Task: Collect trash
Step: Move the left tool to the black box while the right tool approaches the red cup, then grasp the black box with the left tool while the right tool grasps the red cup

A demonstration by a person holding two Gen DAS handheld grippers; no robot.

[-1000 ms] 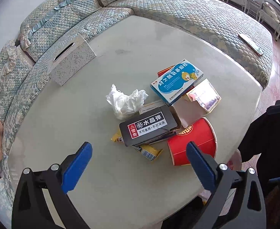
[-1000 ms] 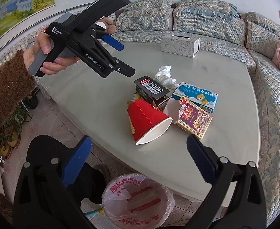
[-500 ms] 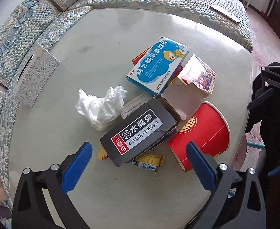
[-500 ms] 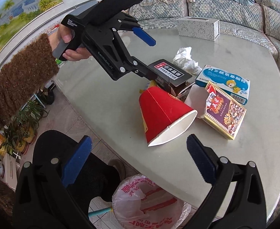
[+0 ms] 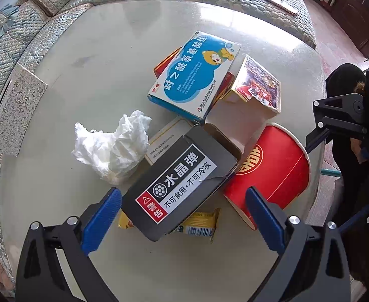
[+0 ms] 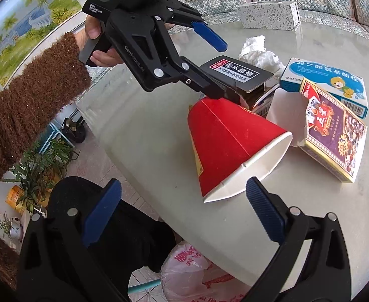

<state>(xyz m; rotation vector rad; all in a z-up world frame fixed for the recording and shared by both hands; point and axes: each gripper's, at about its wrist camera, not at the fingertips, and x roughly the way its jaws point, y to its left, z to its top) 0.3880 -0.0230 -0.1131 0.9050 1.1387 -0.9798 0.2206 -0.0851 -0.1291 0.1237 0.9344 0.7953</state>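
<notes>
Yellow wrapper [image 5: 199, 224] mostly hidden under black box [image 5: 182, 186].

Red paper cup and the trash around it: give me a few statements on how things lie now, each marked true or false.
1. The red paper cup lies on its side. True.
2. The left tool is shut on the crumpled tissue. False: it is open, its fingers either side of the black box.
3. The right tool is open and holds nothing. True.
4. The blue medicine box stands upright beside the tissue box. False: it lies flat amid the trash pile.
5. A bagged trash bin sits below the table edge. True.
</notes>
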